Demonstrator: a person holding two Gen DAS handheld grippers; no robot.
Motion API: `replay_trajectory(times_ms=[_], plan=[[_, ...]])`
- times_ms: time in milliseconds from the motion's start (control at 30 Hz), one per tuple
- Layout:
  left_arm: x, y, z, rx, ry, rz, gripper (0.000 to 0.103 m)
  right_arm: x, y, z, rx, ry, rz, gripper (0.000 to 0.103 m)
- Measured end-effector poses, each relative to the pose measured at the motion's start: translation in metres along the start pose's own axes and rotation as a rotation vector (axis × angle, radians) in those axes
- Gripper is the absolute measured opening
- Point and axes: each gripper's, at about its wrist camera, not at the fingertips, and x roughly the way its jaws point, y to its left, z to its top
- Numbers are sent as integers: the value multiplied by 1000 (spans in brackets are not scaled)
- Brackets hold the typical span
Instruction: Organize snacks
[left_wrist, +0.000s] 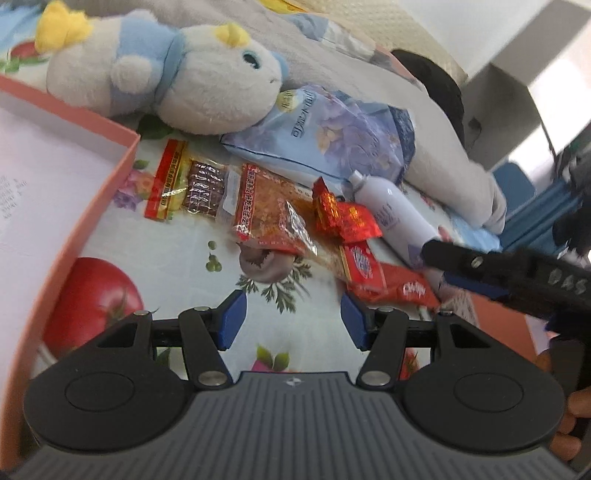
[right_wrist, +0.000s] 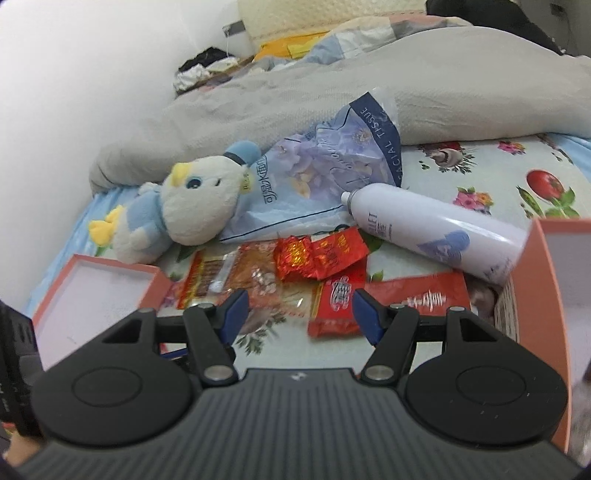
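Both grippers, left (left_wrist: 291, 319) and right (right_wrist: 299, 312), are held with jaws apart and nothing between the pads. The snacks (left_wrist: 266, 214) are scattered on the bedsheet (left_wrist: 207, 236), between the pink box (left_wrist: 110, 177) and the bottle (left_wrist: 395, 214).

You worked over a bed with a fruit-print sheet (right_wrist: 480, 166), a rumpled grey blanket (right_wrist: 295, 92) and a white wall (right_wrist: 92, 55) behind.
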Motion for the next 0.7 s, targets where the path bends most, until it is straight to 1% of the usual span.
replay_trajectory(times_ms=[167,267,333,433,633,700], plan=[[17,10,6,-96,-8,-35,61,22,-3,17,-48,20,29,64],[25,13,9,-128,-23,-42,55,44,0,27,-107,80,-9,64],[30,17,11,-169,-33,-53,52,57,1,33,-122,99,2,64],[37,27,14,-266,-50,-86,50,73,2,41,-135,121,25,64],[47,44,17,-469,-84,-133,49,100,11,44,-218,158,37,62],[49,47,19,-504,-91,-130,43,104,14,42,-251,162,38,61]])
